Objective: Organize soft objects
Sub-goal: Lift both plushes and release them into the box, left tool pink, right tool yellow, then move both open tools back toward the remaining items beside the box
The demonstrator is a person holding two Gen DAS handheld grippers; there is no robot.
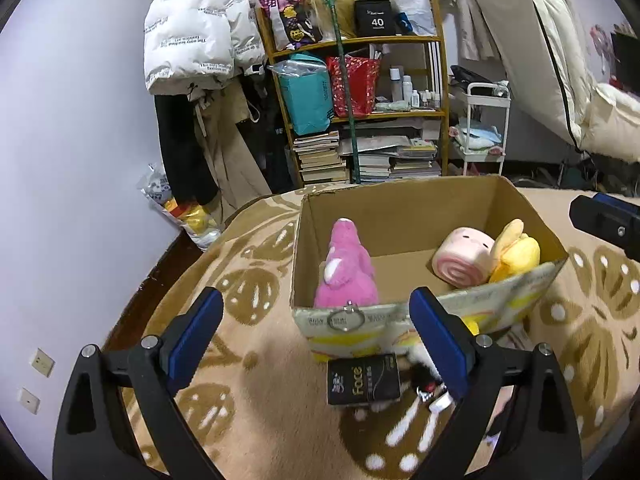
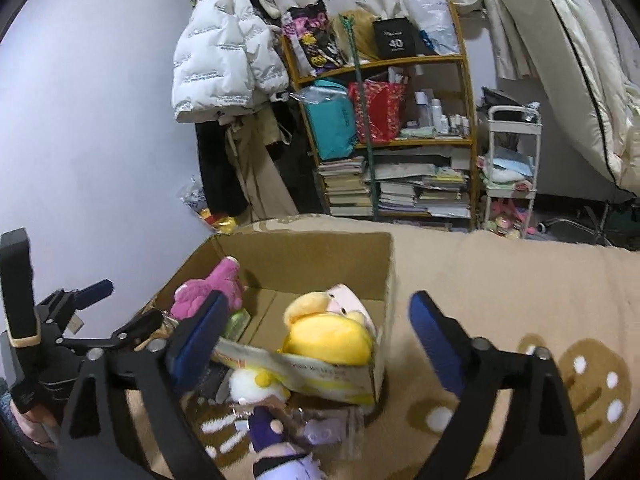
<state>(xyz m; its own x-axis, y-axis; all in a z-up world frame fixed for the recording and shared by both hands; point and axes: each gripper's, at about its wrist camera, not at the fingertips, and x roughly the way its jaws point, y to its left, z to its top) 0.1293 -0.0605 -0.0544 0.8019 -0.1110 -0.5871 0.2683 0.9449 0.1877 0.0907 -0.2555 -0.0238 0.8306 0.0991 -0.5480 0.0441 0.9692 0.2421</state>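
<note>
An open cardboard box stands on a beige patterned blanket. Inside it a pink plush leans at the left. At the right of the box lie a pink roll-shaped plush and a yellow plush. My left gripper is open just before the box's near wall, with nothing between its fingers. My right gripper is open over the yellow plush, its pads clear of it. A white-and-yellow plush and a purple doll lie in front of the box.
A black packet marked "Face" and small trinkets lie by the box's near wall. Behind the bed stand a crowded bookshelf, a white trolley and hanging coats. The blanket's left edge drops to the dark floor.
</note>
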